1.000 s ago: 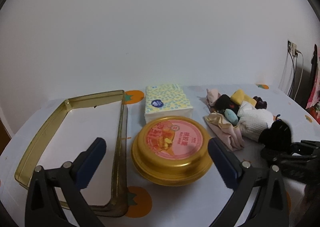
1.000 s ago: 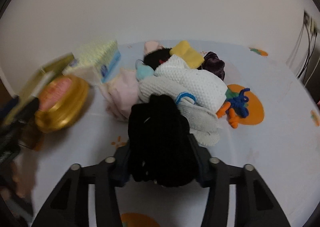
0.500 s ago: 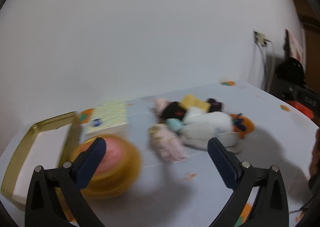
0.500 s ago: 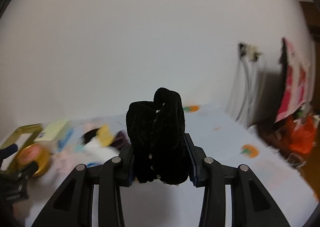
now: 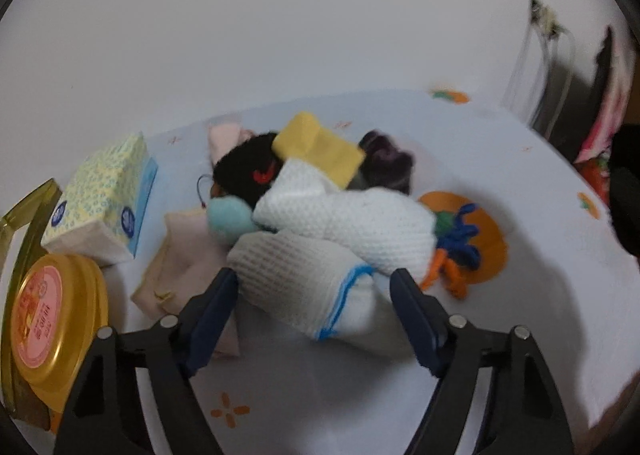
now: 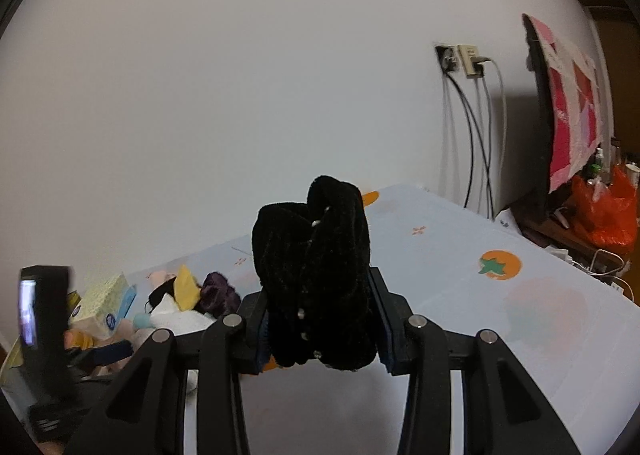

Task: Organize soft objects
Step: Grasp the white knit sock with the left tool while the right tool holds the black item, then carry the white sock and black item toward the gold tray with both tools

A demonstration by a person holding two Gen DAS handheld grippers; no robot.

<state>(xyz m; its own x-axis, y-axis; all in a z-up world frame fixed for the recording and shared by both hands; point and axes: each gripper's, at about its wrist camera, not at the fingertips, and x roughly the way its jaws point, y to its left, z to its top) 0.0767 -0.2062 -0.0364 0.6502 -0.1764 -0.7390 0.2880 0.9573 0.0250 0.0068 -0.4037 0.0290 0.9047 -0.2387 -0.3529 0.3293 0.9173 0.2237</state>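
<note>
Swinging off the round gold tin (image 5: 52,331), the left gripper (image 5: 316,307) now straddles the white waffle-weave cloth with blue trim (image 5: 304,283), jaws just narrowing, pads not visibly pressing yet. Right gripper (image 6: 320,329) is clenched on the black fuzzy scrunchie (image 6: 316,279), lifted clear of the table. One item picked (none visibly sorted), and the heap beside the yellow tissue pack (image 5: 100,199) remains.

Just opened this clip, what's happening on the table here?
A person is sorting a pile of soft things with two hand-held tongs. The right tongs grip a black fuzzy item, lifted clear of the table. The left tongs have just been closing, either side of a blue-edged white cloth at the front of the pile, not yet gripping it.
</note>
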